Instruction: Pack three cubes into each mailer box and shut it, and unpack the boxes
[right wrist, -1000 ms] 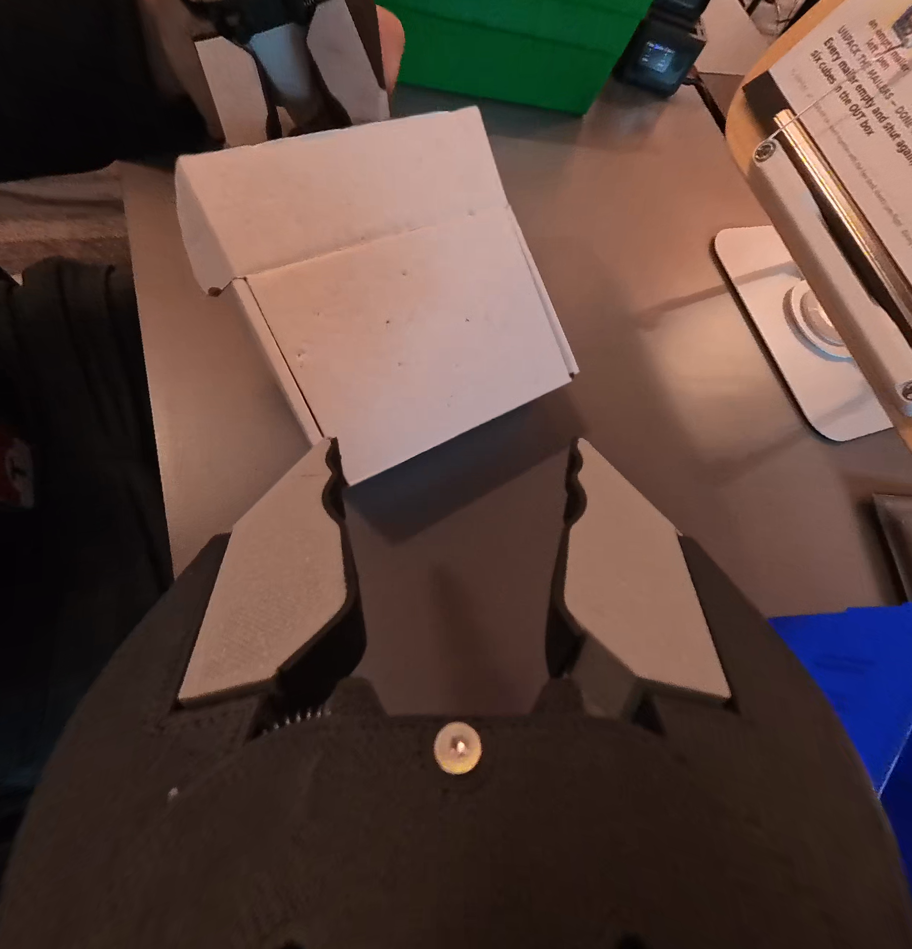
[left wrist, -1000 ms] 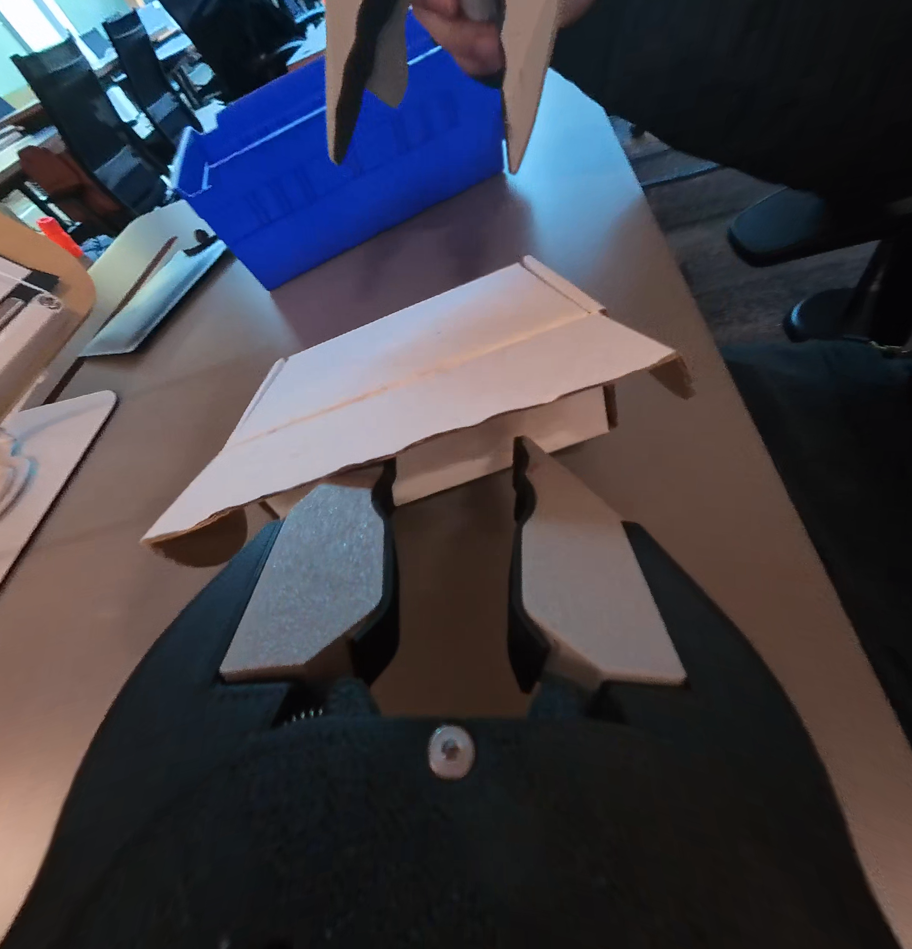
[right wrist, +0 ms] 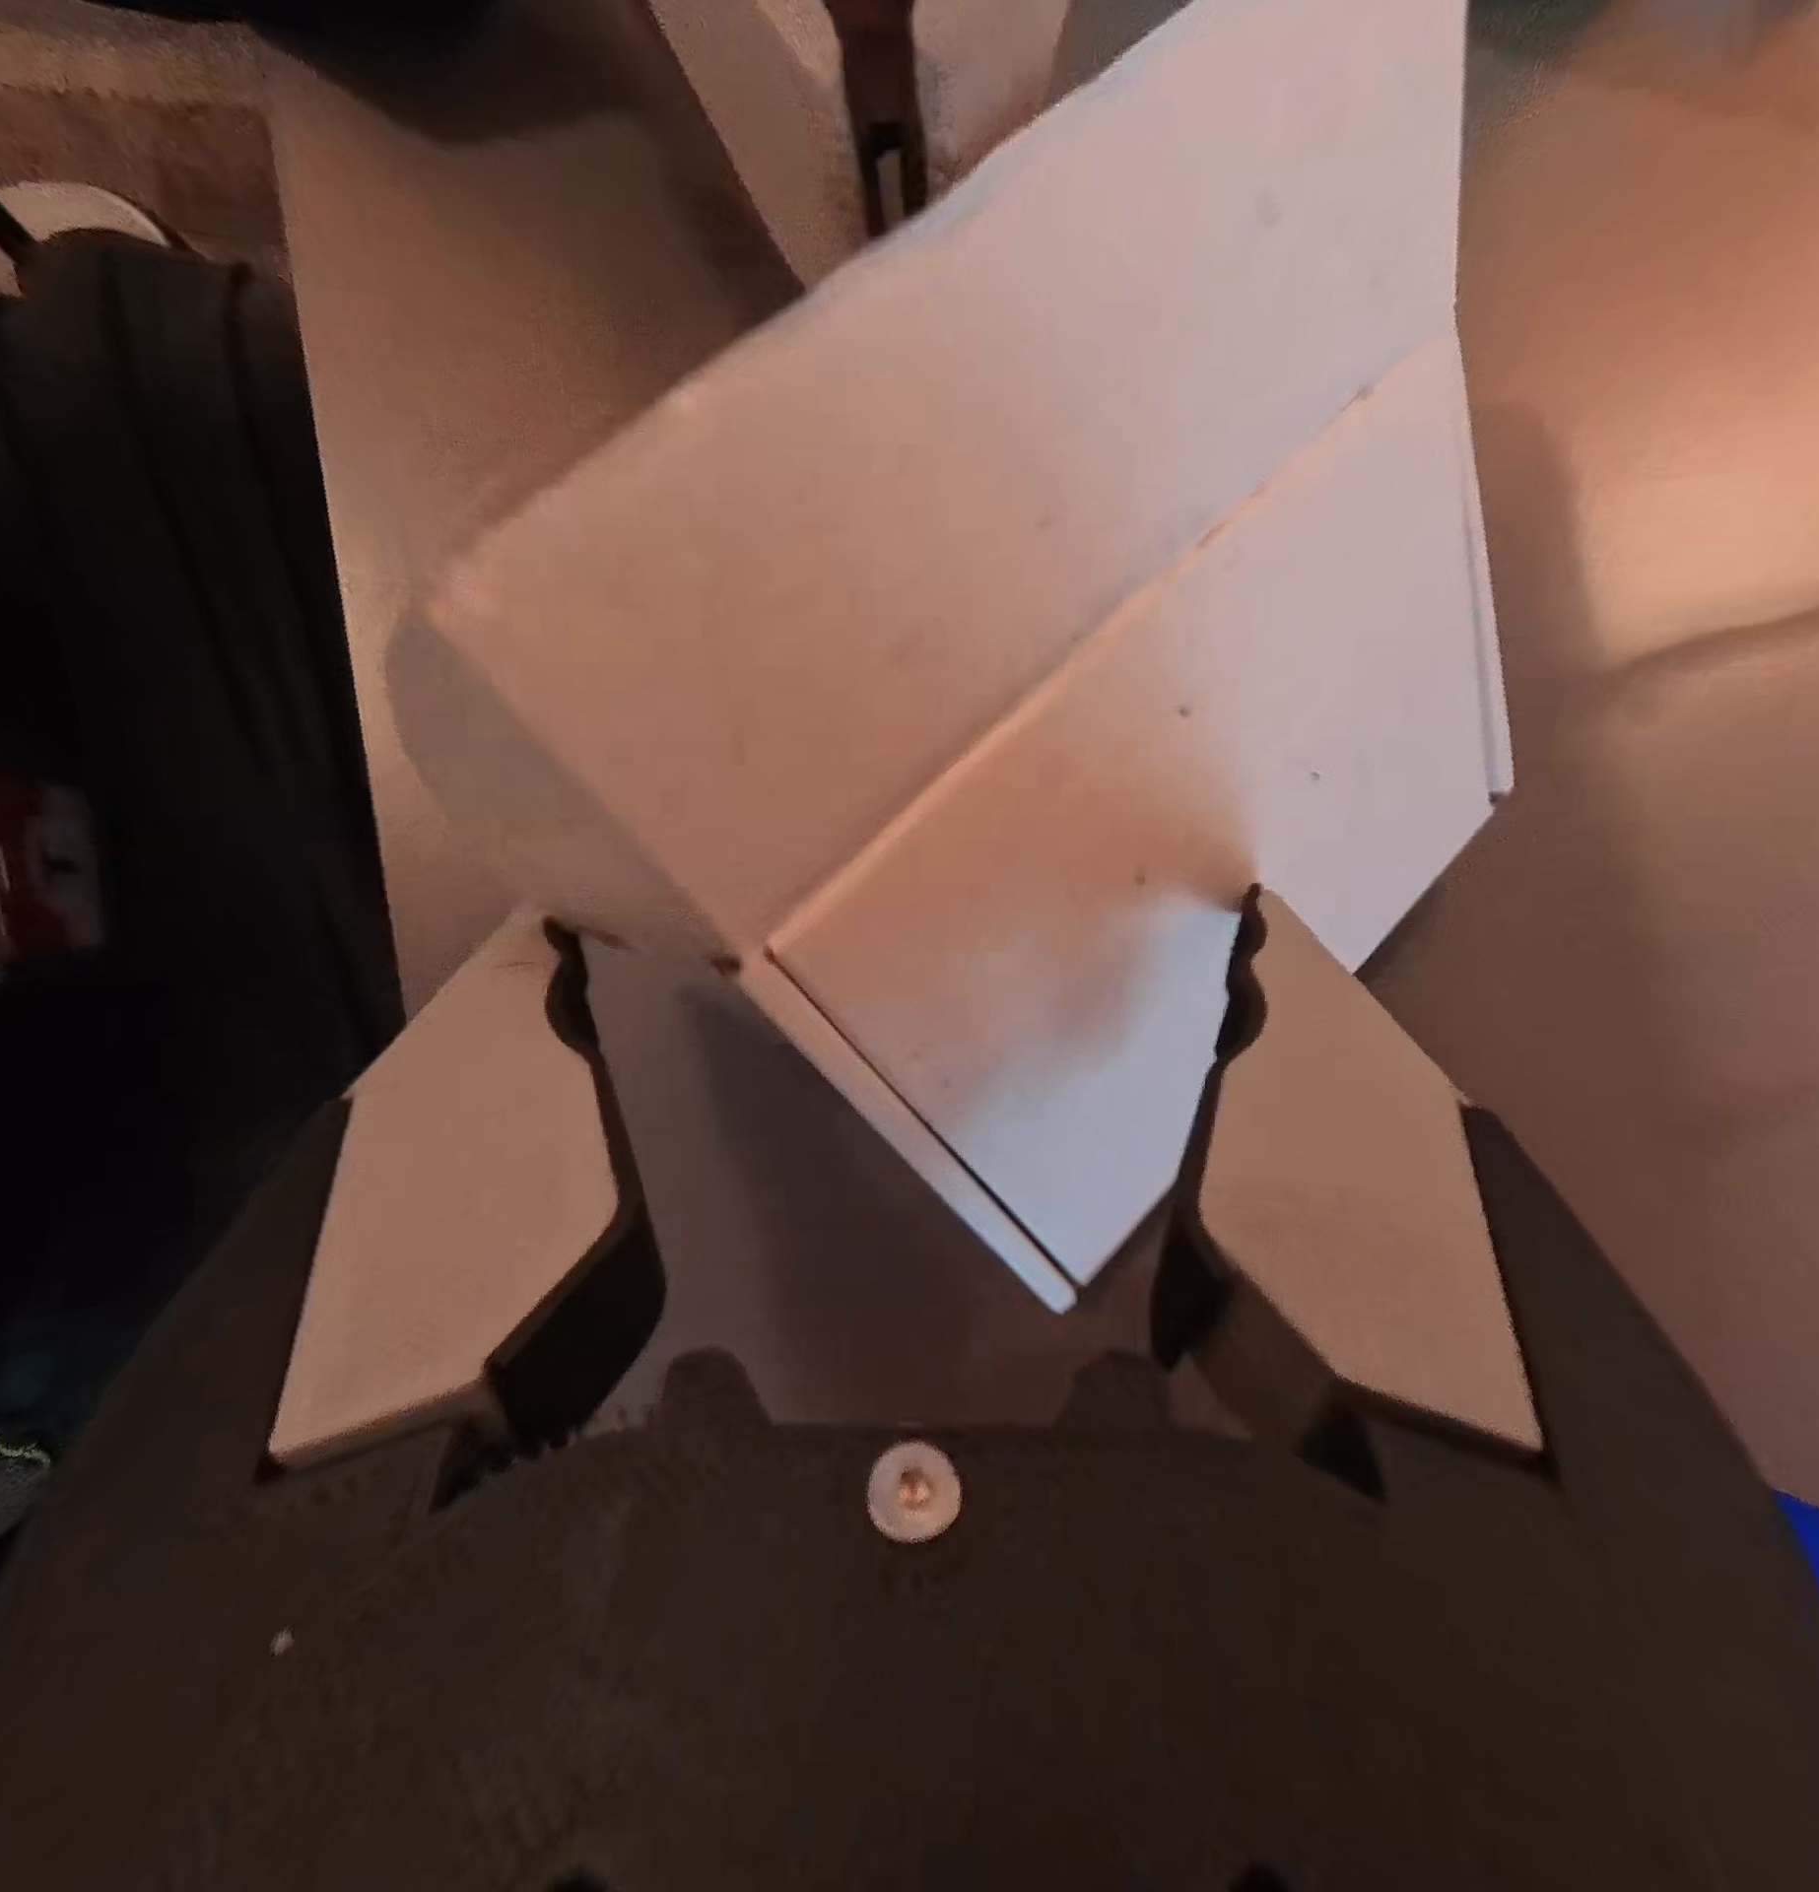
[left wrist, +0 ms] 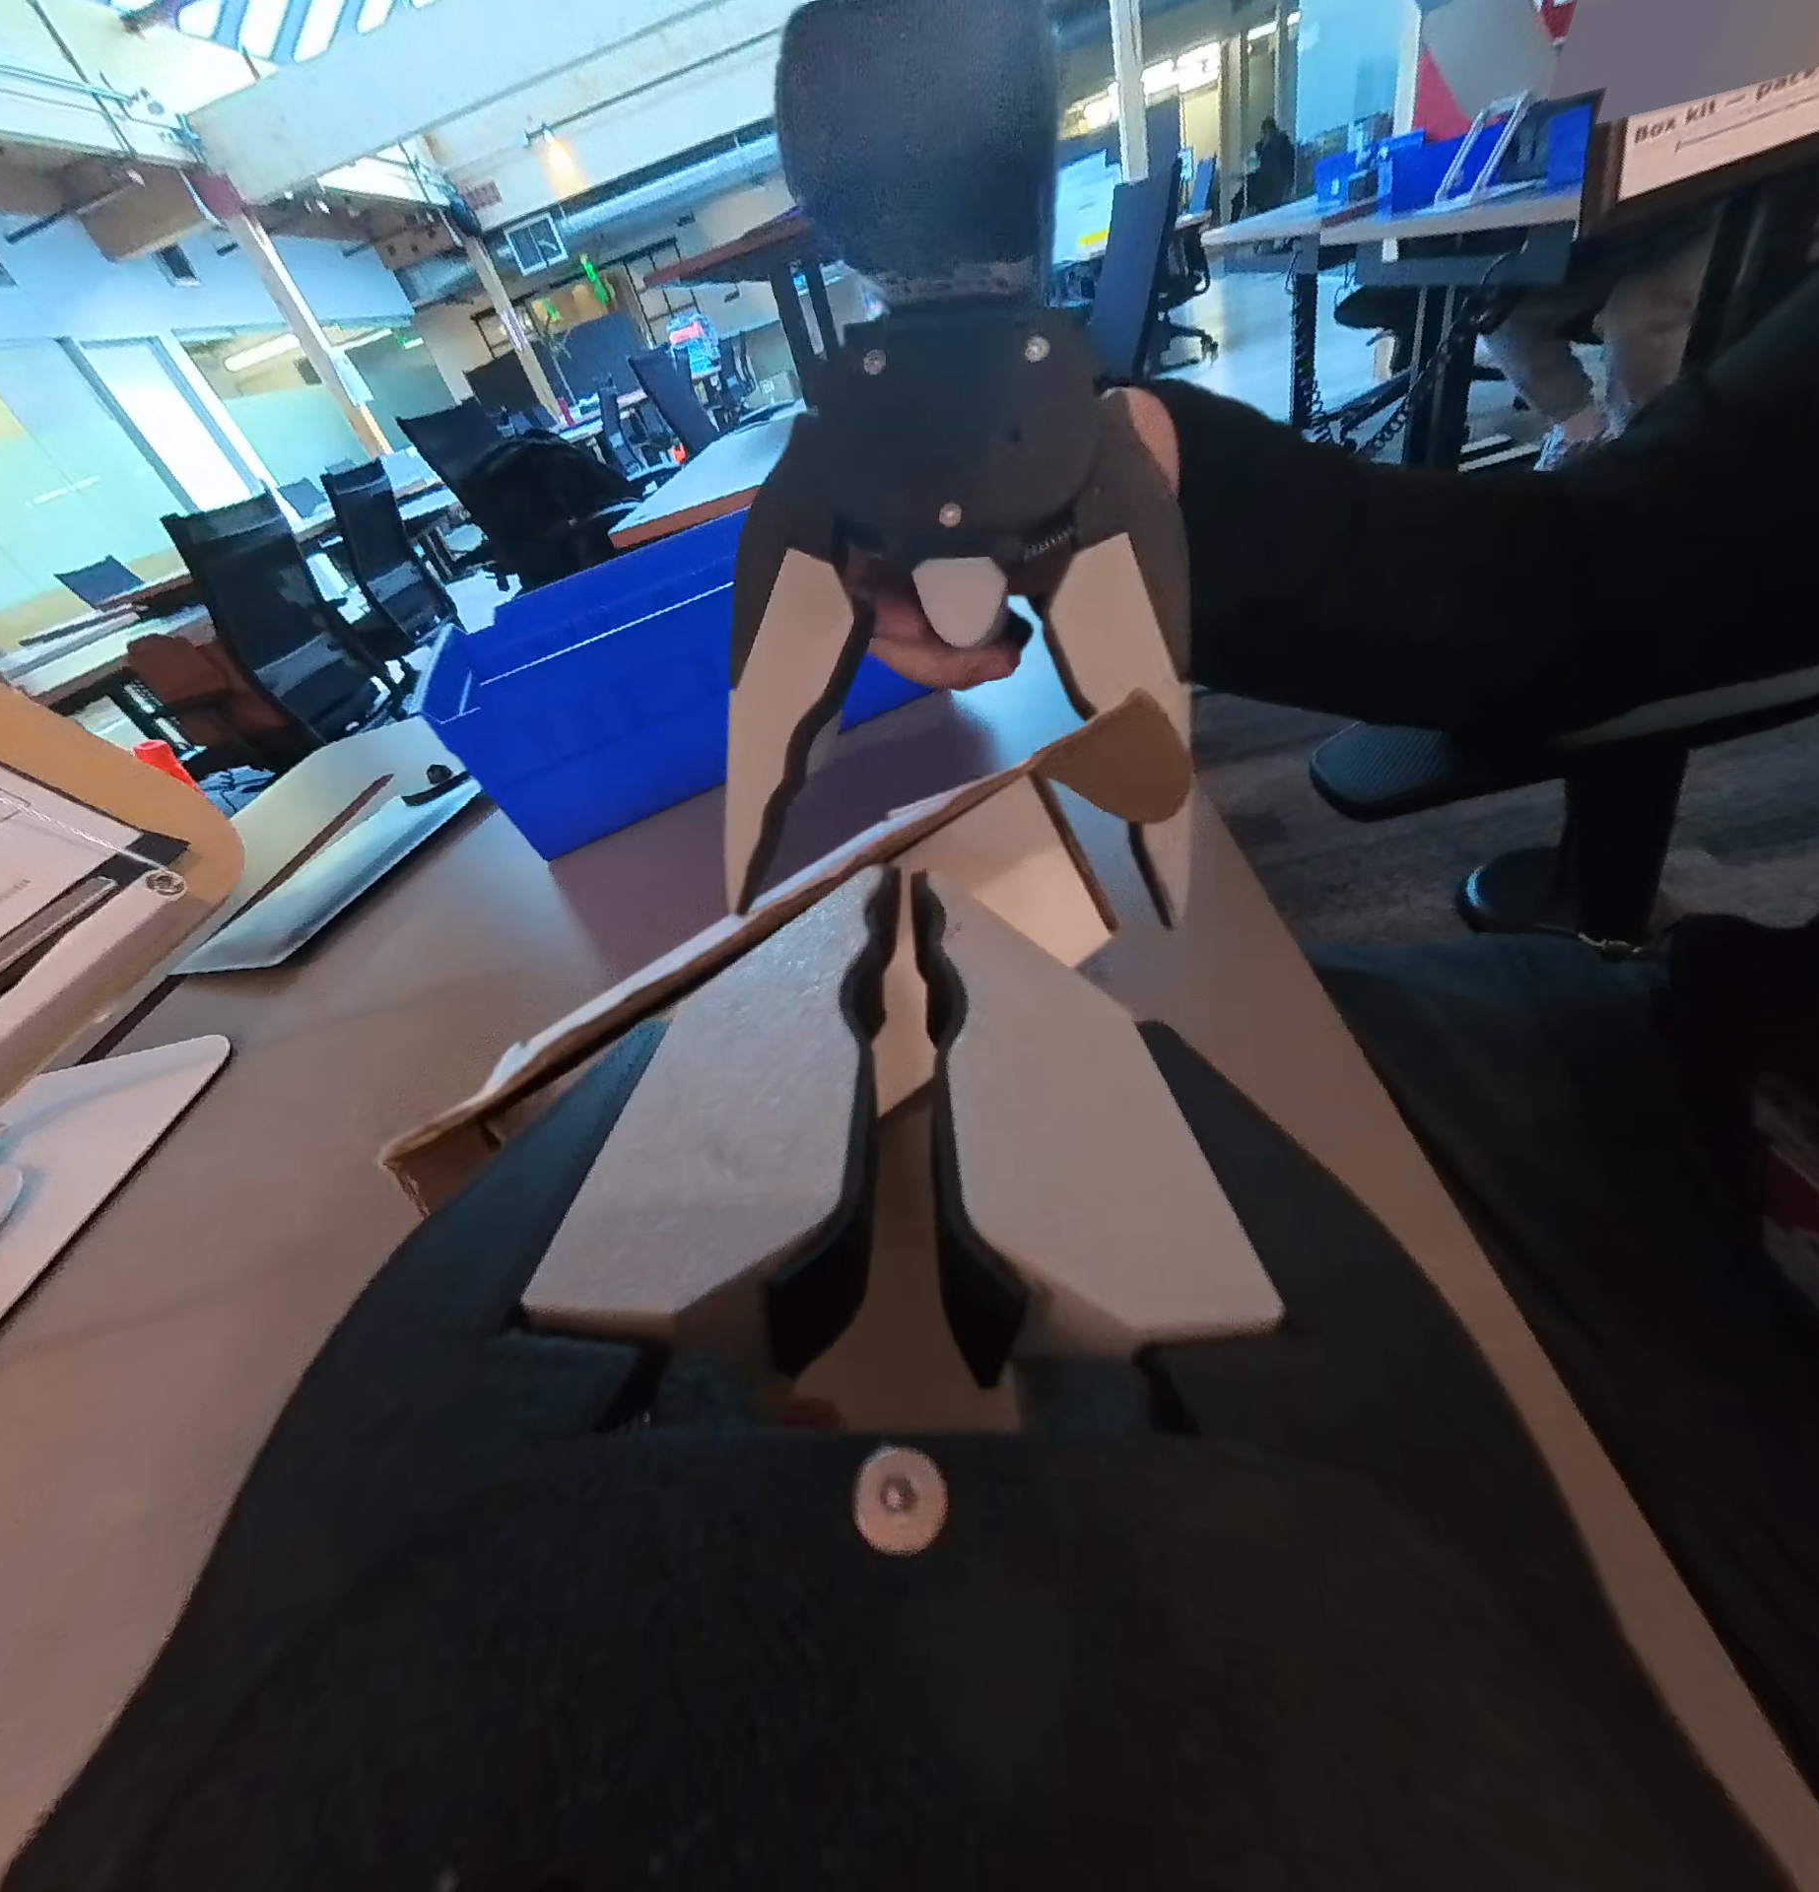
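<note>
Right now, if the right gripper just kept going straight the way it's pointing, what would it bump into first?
Most likely the white mailer box. The right gripper is open and one corner of the box already sits between its fingers, so the box comes first; how near is hard to judge.

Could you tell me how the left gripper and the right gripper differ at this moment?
The left gripper is nearly shut at the mailer box's raised flap; the right gripper is open wide. The left gripper comes in low; the right gripper points down over the box. Both have pale fingers on black bodies.
</note>
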